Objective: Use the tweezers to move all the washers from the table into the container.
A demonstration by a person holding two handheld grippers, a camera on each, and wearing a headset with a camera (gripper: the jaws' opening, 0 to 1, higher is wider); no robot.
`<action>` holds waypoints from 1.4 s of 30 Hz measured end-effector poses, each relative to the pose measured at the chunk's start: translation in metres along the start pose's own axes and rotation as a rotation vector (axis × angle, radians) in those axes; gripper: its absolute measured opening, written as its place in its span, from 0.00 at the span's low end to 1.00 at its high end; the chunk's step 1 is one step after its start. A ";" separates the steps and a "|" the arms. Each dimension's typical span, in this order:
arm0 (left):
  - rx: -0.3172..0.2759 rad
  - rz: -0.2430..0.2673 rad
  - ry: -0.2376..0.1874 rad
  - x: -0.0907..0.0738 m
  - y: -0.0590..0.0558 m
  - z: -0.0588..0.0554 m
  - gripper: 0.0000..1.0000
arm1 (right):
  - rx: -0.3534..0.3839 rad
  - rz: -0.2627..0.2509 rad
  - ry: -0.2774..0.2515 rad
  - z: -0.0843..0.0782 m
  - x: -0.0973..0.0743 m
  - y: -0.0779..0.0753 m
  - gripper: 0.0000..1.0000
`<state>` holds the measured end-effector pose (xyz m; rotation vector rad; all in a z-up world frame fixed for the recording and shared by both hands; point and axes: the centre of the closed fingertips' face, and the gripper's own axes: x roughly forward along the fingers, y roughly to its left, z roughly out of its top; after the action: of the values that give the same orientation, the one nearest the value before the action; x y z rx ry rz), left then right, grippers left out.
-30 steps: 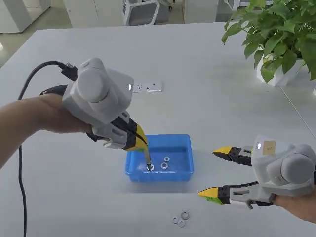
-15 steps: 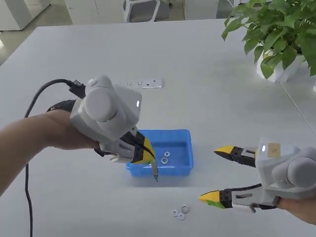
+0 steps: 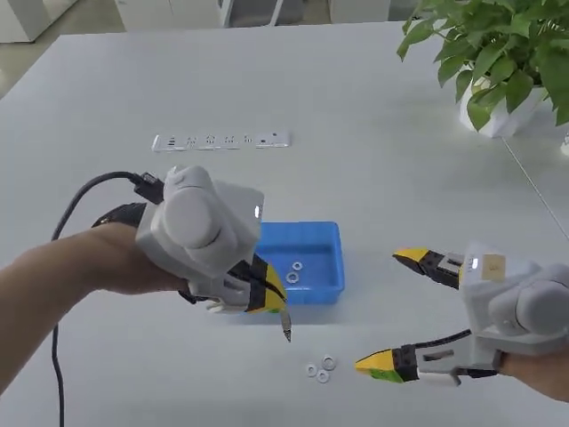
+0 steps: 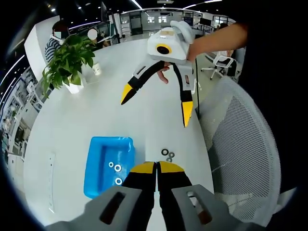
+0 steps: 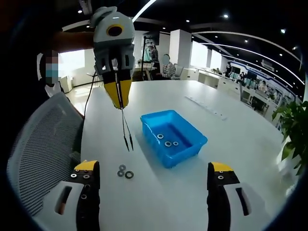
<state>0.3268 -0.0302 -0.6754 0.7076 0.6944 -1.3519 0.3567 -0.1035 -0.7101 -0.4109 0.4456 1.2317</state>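
Item, far left: black cable (image 3: 69,206) running to the left gripper (image 3: 269,297), held in a hand (image 3: 111,258). Its jaws are closed tight on the tweezers (image 3: 284,324).

Item: tweezers, pointing down. Their tips hang just above the table (image 3: 400,160), off the container's near-left corner.

Item: white power strip (image 3: 220,140), far side of the table.

Item: blue container (image 3: 340,260), centre, an open rectangular tray. Three washers (image 3: 292,272) lie on its floor.

Item: three loose washers (image 3: 320,369), clustered on the table just in front of the container, near the tweezers' tips and apart from them.

Item: right gripper (image 3: 391,310), jaws spread wide and empty, right of the container.

Item: potted plant (image 3: 498,53), far right corner.
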 end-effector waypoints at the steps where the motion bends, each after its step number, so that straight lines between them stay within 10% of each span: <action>1: -0.001 -0.001 -0.002 0.001 -0.001 0.000 0.03 | 0.003 0.003 0.003 -0.001 0.000 0.001 0.95; 42: 0.033 -0.052 -0.013 0.028 -0.033 0.007 0.03 | 0.028 0.024 0.037 -0.015 0.006 0.016 0.97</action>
<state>0.2963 -0.0558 -0.6945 0.7112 0.6854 -1.4172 0.3416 -0.1027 -0.7270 -0.4055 0.5003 1.2418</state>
